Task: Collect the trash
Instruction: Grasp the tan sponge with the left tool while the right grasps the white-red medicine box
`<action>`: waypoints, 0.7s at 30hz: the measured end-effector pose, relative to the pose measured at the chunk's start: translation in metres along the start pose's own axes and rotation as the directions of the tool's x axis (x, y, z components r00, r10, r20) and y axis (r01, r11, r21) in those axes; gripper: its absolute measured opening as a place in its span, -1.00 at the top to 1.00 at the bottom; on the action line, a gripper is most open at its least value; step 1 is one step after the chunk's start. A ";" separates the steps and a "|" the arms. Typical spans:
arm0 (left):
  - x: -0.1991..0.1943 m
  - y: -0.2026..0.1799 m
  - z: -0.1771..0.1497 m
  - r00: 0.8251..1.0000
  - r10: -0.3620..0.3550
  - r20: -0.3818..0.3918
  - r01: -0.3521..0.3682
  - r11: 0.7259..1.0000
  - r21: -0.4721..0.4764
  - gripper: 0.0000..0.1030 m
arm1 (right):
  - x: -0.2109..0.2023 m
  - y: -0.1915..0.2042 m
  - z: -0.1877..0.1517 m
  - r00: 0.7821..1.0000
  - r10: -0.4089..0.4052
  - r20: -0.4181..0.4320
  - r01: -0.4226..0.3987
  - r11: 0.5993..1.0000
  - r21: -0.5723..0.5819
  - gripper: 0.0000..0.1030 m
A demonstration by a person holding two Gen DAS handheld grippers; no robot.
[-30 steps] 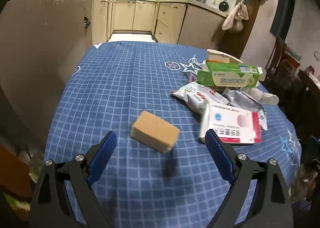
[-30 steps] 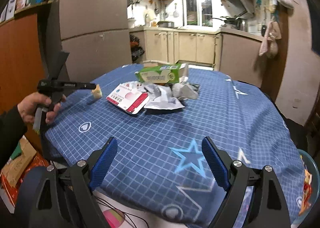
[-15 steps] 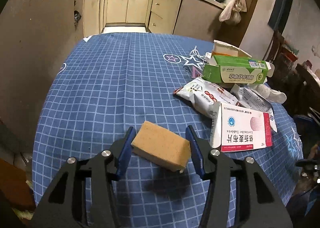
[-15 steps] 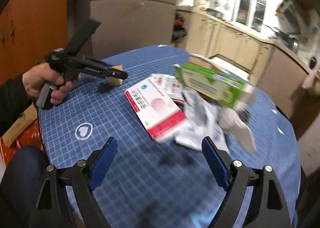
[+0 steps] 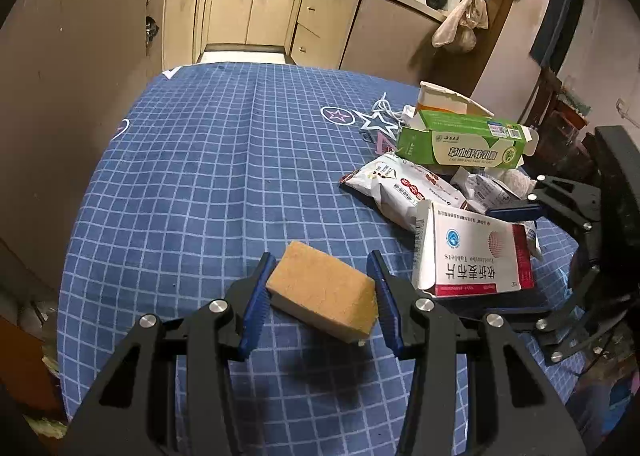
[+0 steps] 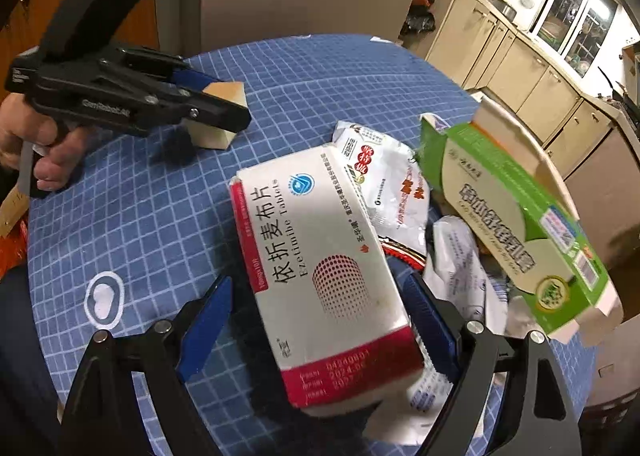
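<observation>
My left gripper (image 5: 323, 292) has its blue pads pressed against both sides of the tan sponge (image 5: 324, 292), which it holds just above the blue checked tablecloth (image 5: 192, 184) near the table's edge. My right gripper (image 6: 320, 320) stands spread wide around the white and red tablet box (image 6: 324, 268), with its right pad close against the box and its left pad clear of it (whether the right one actually touches, I cannot tell). Past that box lies the rest of the rubbish heap: a white snack wrapper (image 6: 384, 176), crumpled foil packets (image 6: 460, 264), and a green carton (image 6: 512, 212) with open flaps on top.
</observation>
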State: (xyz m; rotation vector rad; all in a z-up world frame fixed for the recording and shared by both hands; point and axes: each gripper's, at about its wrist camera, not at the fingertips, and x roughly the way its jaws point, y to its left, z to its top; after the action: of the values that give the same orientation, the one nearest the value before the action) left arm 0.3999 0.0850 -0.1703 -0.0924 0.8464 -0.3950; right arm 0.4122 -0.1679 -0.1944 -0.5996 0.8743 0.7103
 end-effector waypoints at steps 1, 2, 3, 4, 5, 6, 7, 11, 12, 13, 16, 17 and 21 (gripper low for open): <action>0.000 0.000 0.000 1.000 -0.001 0.000 0.001 1.000 0.000 0.12 | 0.000 -0.001 0.002 1.000 0.004 -0.002 -0.004 1.000 0.009 -0.66; 0.000 0.000 0.000 1.000 0.000 0.000 0.000 1.000 0.001 0.12 | 0.001 0.000 0.003 1.000 0.003 0.000 -0.003 1.000 0.010 -0.66; 0.000 0.000 0.000 1.000 0.003 0.000 -0.003 1.000 0.002 0.12 | 0.001 0.000 0.004 1.000 0.008 0.000 -0.008 1.000 0.014 -0.61; 0.000 0.000 0.000 1.000 0.004 0.000 -0.004 1.000 0.003 0.12 | 0.002 0.001 0.005 1.000 0.020 -0.001 -0.020 1.000 0.018 -0.51; 0.000 0.000 0.000 1.000 0.004 0.000 -0.004 1.000 0.003 0.12 | 0.002 0.002 0.006 1.000 0.024 -0.003 -0.024 0.999 0.022 -0.51; 0.000 0.001 0.000 1.000 0.001 0.000 -0.001 1.000 0.002 0.12 | 0.002 0.003 0.006 1.000 0.021 -0.007 -0.021 1.000 0.020 -0.51; 0.000 0.000 0.000 1.000 0.002 0.000 -0.002 1.000 0.002 0.12 | 0.004 0.003 0.008 1.000 0.027 -0.012 -0.027 0.999 0.025 -0.50; -0.002 0.000 0.000 1.000 0.000 0.005 0.000 1.000 -0.005 0.12 | -0.001 0.003 0.005 1.000 0.026 -0.008 -0.025 0.999 0.026 -0.48; -0.004 0.000 -0.001 1.000 0.002 0.010 -0.002 1.000 -0.008 0.12 | -0.001 0.004 0.007 1.000 0.017 0.002 -0.017 0.999 0.030 -0.47; -0.005 0.000 -0.001 1.000 0.006 0.017 -0.006 1.000 -0.009 0.13 | -0.006 0.006 0.005 1.000 0.003 0.020 -0.004 0.999 0.038 -0.47; -0.014 -0.003 -0.003 0.998 0.032 0.056 -0.031 0.999 -0.012 0.14 | -0.022 0.013 -0.002 0.996 -0.059 0.070 0.053 0.995 0.081 -0.46; -0.017 -0.004 -0.004 0.996 0.043 0.072 -0.043 0.999 -0.014 0.14 | -0.029 0.013 -0.005 0.993 -0.083 0.083 0.074 0.992 0.100 -0.46; -0.038 -0.015 -0.008 0.982 0.112 0.154 -0.111 0.994 -0.012 0.14 | -0.064 0.013 -0.026 0.964 -0.216 0.155 0.173 0.953 0.247 -0.46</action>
State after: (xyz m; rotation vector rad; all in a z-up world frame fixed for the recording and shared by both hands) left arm 0.3668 0.0861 -0.1451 -0.0773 0.6959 -0.2774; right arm 0.3615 -0.1979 -0.1563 -0.3993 0.7048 0.4666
